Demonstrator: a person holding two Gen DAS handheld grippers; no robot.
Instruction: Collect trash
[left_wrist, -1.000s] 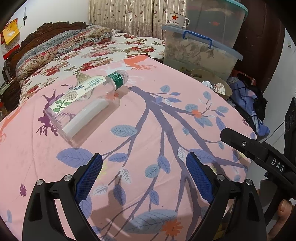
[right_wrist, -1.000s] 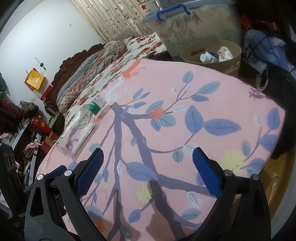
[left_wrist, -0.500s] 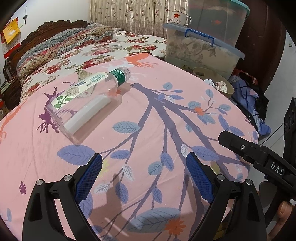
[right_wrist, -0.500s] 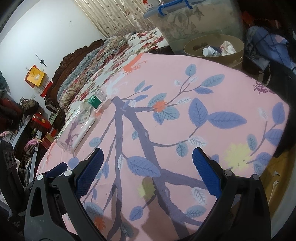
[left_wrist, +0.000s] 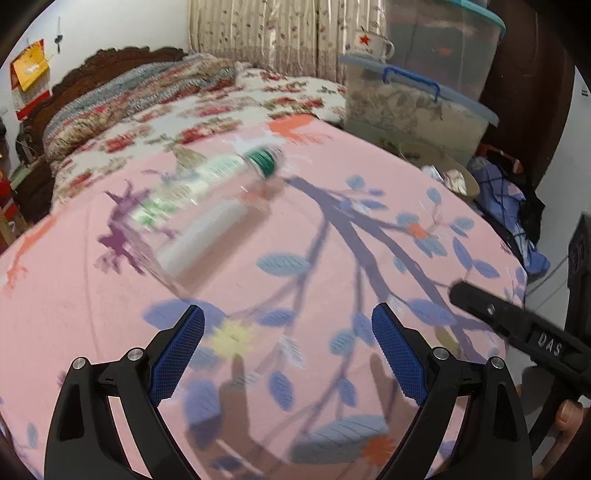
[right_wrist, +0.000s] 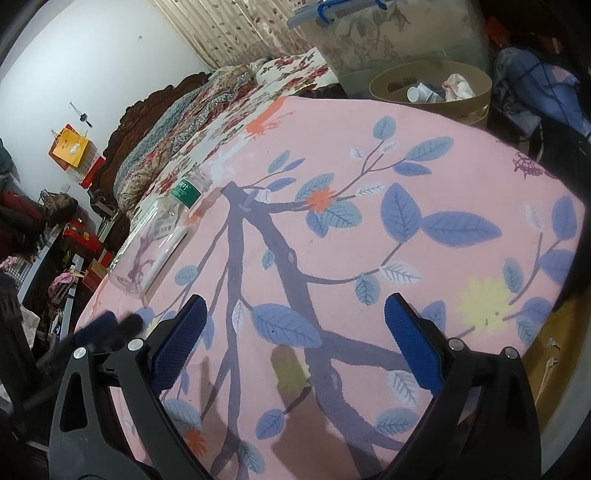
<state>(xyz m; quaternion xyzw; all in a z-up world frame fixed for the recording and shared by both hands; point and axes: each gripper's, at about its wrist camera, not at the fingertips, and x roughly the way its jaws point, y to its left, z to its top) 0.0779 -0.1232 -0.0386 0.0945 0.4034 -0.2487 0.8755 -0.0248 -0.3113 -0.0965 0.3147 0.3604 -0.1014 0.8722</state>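
An empty clear plastic bottle (left_wrist: 207, 210) with a green-and-white label lies on its side on the pink leaf-print cloth (left_wrist: 332, 236), blurred in the left wrist view. The right wrist view shows the same bottle (right_wrist: 159, 236) at the cloth's left edge. My left gripper (left_wrist: 288, 343) is open, low over the cloth, short of the bottle and to its right. My right gripper (right_wrist: 293, 332) is open too, with nothing between its fingers, well right of the bottle. A tan round bin (right_wrist: 432, 92) holding paper and cups stands beyond the cloth's far edge.
Stacked clear storage boxes (left_wrist: 417, 99) with a star mug (left_wrist: 369, 44) on top rise behind the bin. A flowered bed (left_wrist: 192, 107) with a carved headboard lies at the back left. Blue clothes (left_wrist: 506, 192) are heaped on the right. Cluttered shelves (right_wrist: 44, 236) stand left of the table.
The left gripper has swung so the bottle sits nearer the middle of its view, now motion-blurred. The right gripper has edged closer over the cloth. Both stay open.
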